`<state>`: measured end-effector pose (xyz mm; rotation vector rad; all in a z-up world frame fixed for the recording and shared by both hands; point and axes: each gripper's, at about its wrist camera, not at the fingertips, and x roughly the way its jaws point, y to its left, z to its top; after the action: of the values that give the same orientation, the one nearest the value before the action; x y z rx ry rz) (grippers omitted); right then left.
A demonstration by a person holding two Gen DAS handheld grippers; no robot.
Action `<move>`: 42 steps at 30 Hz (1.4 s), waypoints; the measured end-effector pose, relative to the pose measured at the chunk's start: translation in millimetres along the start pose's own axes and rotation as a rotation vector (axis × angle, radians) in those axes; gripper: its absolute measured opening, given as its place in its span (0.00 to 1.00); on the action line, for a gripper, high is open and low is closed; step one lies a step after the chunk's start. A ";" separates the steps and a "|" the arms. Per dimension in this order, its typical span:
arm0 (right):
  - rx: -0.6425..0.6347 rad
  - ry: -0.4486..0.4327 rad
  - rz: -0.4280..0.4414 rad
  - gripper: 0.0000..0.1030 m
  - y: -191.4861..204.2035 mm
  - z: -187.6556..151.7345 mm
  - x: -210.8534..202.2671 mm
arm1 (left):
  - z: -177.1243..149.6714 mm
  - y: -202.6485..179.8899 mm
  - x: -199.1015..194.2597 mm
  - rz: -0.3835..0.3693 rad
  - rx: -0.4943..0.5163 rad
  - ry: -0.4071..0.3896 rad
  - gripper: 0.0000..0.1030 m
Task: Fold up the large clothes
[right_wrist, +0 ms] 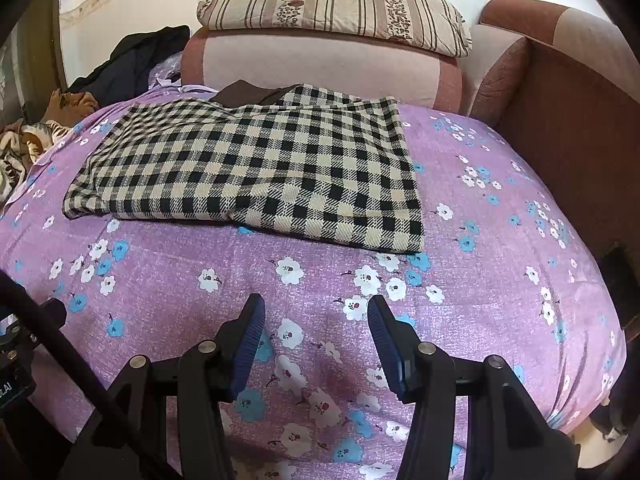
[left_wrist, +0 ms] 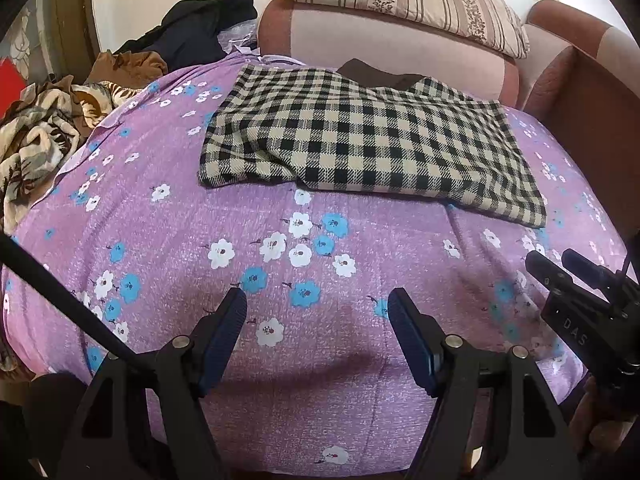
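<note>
The checked garment (left_wrist: 360, 140) lies folded into a flat rectangle on the far half of the bed (left_wrist: 320, 380), on the purple flowered sheet (right_wrist: 160, 360). A dark brown collar (left_wrist: 376, 74) shows at the garment's far edge, next to the pink headboard cushion (left_wrist: 380, 40). A striped pillow (right_wrist: 332, 4) rests on top of that cushion.

The left claw (left_wrist: 318, 310) hangs above the near part of the sheet, pointing down and forward. Its jaws are spread, with only bare sheet visible between them. The right claw (right_wrist: 316, 316) is in the same attitude, jaws spread and nothing between them. Both claws are well apart from the garment.

In the left wrist view, the right claw's body appears at the right edge. A heap of dark and brown clothes (left_wrist: 132, 64) lies at the far left edge of the bed.
</note>
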<state>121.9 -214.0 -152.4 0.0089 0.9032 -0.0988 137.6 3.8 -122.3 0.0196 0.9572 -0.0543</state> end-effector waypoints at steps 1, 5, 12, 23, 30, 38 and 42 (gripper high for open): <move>-0.001 0.001 0.000 0.56 0.2 -0.2 0.3 | -0.2 -0.4 0.6 0.000 -0.002 0.002 0.70; -0.002 0.003 -0.001 0.56 -0.1 0.2 0.9 | 0.0 0.6 1.5 -0.001 -0.007 0.003 0.70; -0.006 0.002 -0.002 0.56 1.0 0.2 1.3 | 0.5 1.6 2.8 -0.001 -0.010 0.004 0.70; -0.007 -0.014 0.020 0.56 2.0 18.0 2.6 | 2.1 6.2 7.8 0.001 -0.027 0.003 0.70; -0.020 -0.088 0.129 0.56 18.4 92.1 32.0 | 2.9 21.7 13.4 0.023 -0.063 -0.003 0.70; -0.043 0.055 0.143 0.56 38.5 108.6 100.8 | 3.0 42.1 15.6 0.036 -0.107 -0.003 0.70; 0.010 0.115 0.040 0.56 -2.1 87.0 110.7 | 5.6 46.0 16.6 0.031 -0.123 -0.007 0.70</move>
<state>258.0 -229.5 -185.2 0.0425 1.0164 -0.0659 154.3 48.9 -133.0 -0.0791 0.9515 0.0330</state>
